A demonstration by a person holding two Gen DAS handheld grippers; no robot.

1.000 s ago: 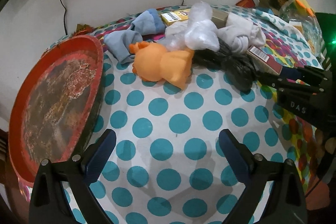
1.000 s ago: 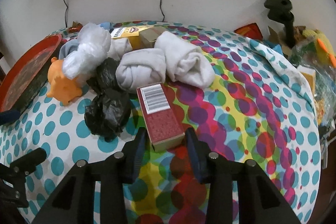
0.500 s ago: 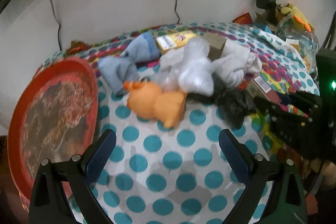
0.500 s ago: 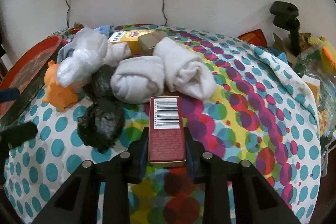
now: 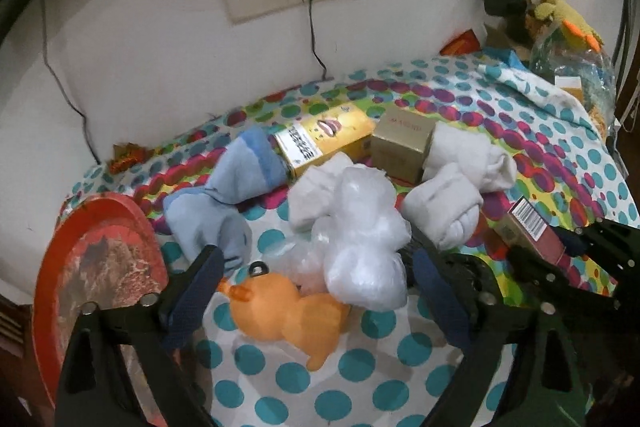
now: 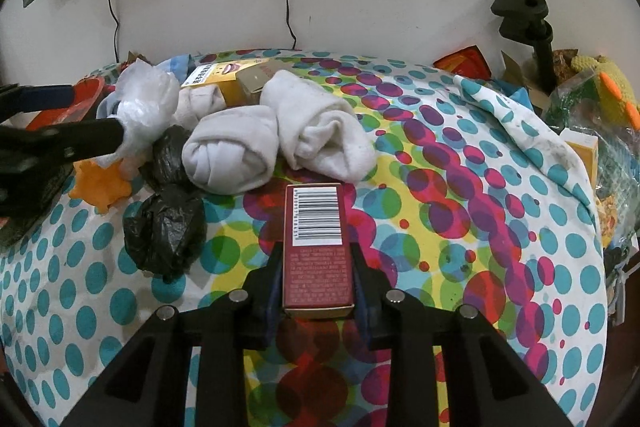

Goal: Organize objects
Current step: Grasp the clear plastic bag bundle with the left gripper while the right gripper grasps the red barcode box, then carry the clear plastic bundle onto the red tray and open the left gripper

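Box axis: red carton (image 6: 318, 247) lies lengthwise along the right gripper (image 6: 316, 281), barcode end pointing away toward the wall.
Box look: dark red, white barcode panel on top, small print below it.
Box location: low over the dotted bench cloth (image 6: 480, 227), just before the white rolled socks (image 6: 276, 143).
Right fingers: clamped on the carton's two long sides.
Left fingers: spread wide, holding nothing; left gripper (image 5: 316, 291) straddles the orange duck toy (image 5: 288, 311) and clear plastic bag (image 5: 364, 243).

Polka-dot tablecloth (image 6: 460, 187) over the table. On it, bunched toward the wall: white socks (image 6: 276, 135), black bags (image 6: 166, 227), orange toy (image 5: 288, 311), blue socks (image 5: 224, 203), clear plastic bag (image 5: 364, 247), yellow box (image 5: 328, 139), tan box (image 5: 402, 143). At the left edge, red tray (image 5: 100, 267).
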